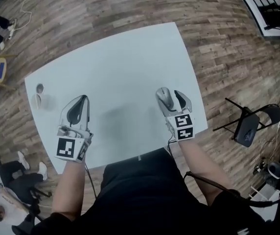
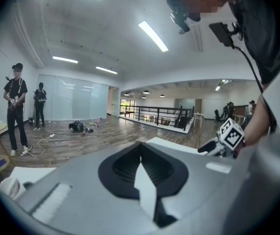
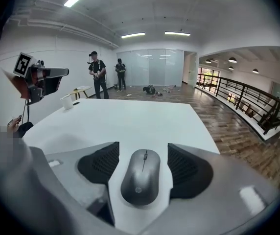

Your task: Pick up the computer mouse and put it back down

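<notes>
Two jaws of the right gripper (image 3: 142,147) stand apart w/ the computer mouse (image 3: 141,177) lying flat on the desk (image 1: 125,67) between them. A sliver of bare desk shows on each side, so nothing is clamped yet. I read this as the grasp step.

To do it well, I'd keep the mouse centred btw the pads and close slowly on its flanks at the widest part. Then I'd lift straight up, only a little, and set it back flat. The shell looks smooth and rounded, so a hard or off-centre squeeze could squirt it fwd. It also sits toward the desk's right edge, so I'd avoid any sideways drag.

The left gripper (image 1: 82,99) has its jaws together w/ nothing in them. It is over the left part of the desk, well apart from the mouse, so no conflict.

Other stuff:
- a white cup (image 1: 36,101) near the far left corner, well clear
- a folding chair (image 1: 250,124) on the floor to the right
- ppl standing (image 3: 98,75) across the room

Nothing blocks the lift path as far as I can see.
</notes>
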A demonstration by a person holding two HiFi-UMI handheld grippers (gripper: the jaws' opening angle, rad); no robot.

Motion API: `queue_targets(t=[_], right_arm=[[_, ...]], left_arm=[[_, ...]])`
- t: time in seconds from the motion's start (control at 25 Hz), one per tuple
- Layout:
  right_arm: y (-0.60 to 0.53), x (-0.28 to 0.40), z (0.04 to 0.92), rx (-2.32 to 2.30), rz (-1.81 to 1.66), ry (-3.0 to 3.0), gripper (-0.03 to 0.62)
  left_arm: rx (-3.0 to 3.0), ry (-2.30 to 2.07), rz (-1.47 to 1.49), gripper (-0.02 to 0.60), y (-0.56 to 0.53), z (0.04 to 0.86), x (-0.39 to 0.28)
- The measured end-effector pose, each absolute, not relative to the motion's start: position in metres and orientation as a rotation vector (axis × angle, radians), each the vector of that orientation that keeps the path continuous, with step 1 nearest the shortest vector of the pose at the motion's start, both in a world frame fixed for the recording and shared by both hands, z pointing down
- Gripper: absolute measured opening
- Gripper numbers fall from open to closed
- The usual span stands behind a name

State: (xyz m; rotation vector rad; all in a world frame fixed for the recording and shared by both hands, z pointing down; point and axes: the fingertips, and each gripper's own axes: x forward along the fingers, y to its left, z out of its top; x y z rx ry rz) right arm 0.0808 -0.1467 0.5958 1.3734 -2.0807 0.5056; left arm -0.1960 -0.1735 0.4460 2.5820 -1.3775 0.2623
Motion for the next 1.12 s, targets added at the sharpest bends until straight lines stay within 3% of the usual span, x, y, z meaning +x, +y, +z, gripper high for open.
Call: queue_targets(t=[1.12], right_arm=[[-0.132, 0.084, 0.634, 1.351, 0.62, -2.009, 0.347]], left_arm=[[2.463, -1.389, 0.445, -0.018, -0.137, 0.519, -0.228]])
